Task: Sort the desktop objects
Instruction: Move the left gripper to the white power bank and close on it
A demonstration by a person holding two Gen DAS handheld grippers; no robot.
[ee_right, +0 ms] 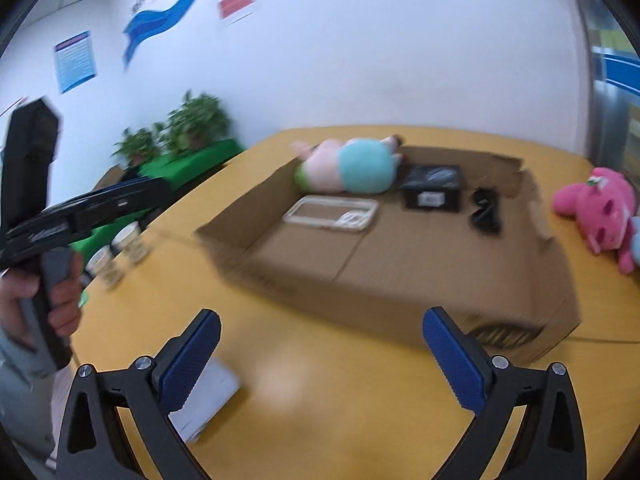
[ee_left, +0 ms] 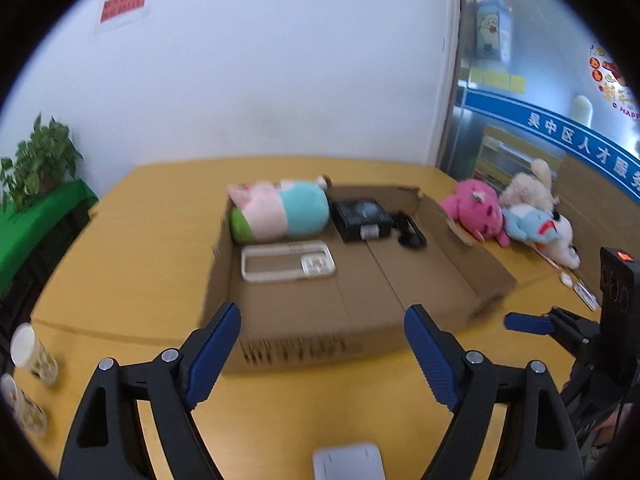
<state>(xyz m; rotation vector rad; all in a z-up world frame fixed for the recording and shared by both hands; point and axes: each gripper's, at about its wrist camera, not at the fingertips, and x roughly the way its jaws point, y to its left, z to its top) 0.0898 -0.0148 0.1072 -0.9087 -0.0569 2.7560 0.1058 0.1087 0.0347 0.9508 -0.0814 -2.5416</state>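
Observation:
A shallow cardboard box point(ee_left: 360, 300) point(ee_right: 400, 272) lies on the yellow table point(ee_left: 140, 240). In it are a pink and teal plush point(ee_left: 280, 212) point(ee_right: 352, 168), a white phone case point(ee_left: 286, 266) point(ee_right: 332, 208), a black box point(ee_left: 362, 218) point(ee_right: 432, 186) and a small black object point(ee_left: 410, 230) point(ee_right: 486, 208). My left gripper point(ee_left: 324, 344) is open and empty just before the box's near wall. My right gripper point(ee_right: 320, 356) is open and empty, near the box's front corner. A pink plush point(ee_left: 476, 210) point(ee_right: 600, 212) lies right of the box.
Beige, blue and white plush toys point(ee_left: 536, 216) lie beside the pink one. Paper cups point(ee_left: 32, 354) point(ee_right: 116, 252) stand at the table's left edge. A white flat object point(ee_left: 348, 460) point(ee_right: 204, 396) lies near me. Potted plants point(ee_left: 40, 160) stand at the left.

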